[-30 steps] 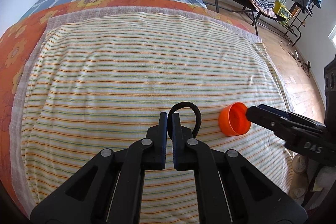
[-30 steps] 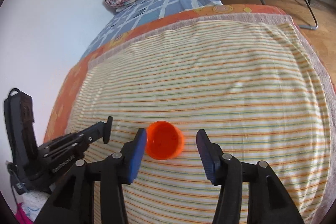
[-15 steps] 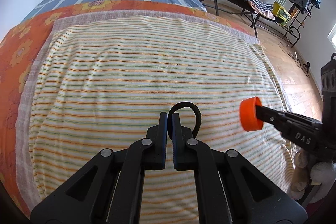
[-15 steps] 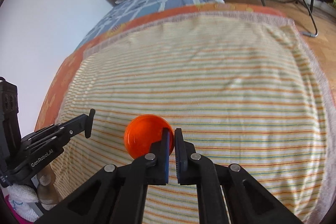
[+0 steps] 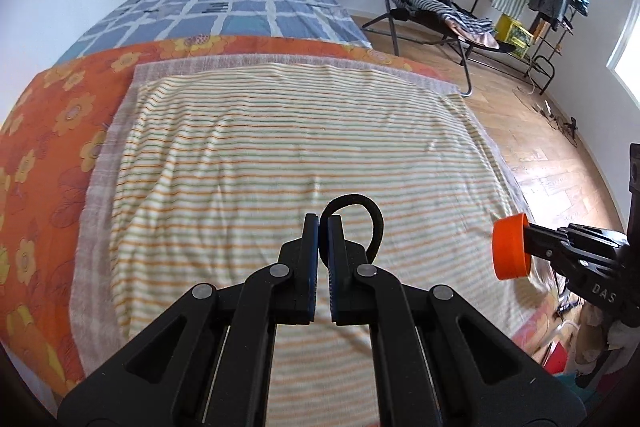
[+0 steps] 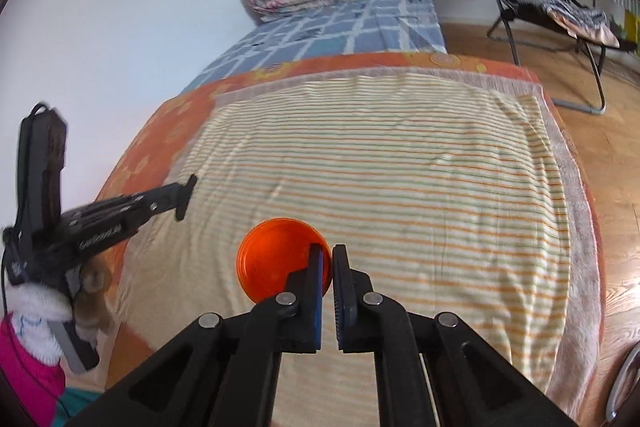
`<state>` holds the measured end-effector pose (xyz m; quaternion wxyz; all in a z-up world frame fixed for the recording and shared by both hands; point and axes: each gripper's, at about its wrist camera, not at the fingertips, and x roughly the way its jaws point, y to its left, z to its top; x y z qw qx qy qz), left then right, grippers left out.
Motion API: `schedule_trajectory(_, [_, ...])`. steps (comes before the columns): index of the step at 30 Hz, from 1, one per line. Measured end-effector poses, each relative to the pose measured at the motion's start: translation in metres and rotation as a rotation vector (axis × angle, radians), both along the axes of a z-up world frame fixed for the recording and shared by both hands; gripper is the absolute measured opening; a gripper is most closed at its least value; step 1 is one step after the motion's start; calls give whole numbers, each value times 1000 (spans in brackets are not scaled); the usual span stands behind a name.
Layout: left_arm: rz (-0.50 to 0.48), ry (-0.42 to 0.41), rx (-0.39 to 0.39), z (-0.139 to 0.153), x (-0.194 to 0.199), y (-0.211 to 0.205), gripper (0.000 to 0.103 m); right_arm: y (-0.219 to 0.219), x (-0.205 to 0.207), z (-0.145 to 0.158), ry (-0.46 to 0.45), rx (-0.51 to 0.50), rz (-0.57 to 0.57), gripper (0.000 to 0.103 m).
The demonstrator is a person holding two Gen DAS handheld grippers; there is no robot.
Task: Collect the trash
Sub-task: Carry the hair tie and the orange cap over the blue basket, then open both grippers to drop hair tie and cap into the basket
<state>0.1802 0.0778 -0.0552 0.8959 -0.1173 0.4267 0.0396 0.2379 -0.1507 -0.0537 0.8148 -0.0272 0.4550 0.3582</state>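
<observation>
right claw (image 6: 327, 259) pinches orange cap (image 6: 280, 269) by its rim above striped blanket (image 6: 400, 187), own view showing the cap's hollow, left view its side, left claw (image 5: 323, 227) clamped on black loop (image 5: 366, 215).

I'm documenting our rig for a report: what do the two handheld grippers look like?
Both are black plastic with angular linkage arms and silver round pivot pins. The left gripper and right gripper have dark blue finger pads. White lettering runs along their sides. A tall black block with a cable stands behind the left one.
</observation>
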Motion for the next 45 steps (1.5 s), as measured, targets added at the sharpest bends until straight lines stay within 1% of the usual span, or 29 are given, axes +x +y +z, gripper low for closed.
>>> schedule_trajectory(2, [-16, -10, 14, 6, -16, -6, 2, -1, -14, 5, -15, 0, 21, 2])
schedule_trajectory(8, [-52, -17, 44, 12, -55, -21, 2, -6, -71, 14, -57, -11, 97, 2])
schedule_trajectory(14, [-71, -20, 43, 11, -93, -32, 2, -16, -113, 7, -51, -15, 149, 2])
schedule_trajectory(19, [-97, 0, 38, 0, -120, -45, 2, -25, -140, -5, -32, -24, 166, 2])
schedule_trajectory(24, [-124, 41, 24, -19, -141, -59, 2, -32, -158, -22, 6, -46, 182, 2])
schedule_trajectory(28, [-153, 73, 31, -34, -158, -72, 2, -35, -170, -38, 31, -73, 199, 2])
schedule_trajectory(32, [-161, 113, 5, -51, -169, -78, 2, -38, -178, -52, 52, -96, 205, 2])
schedule_trajectory(45, [-173, 215, -9, -93, -186, -88, 2, -36, -193, -86, 111, -152, 213, 3])
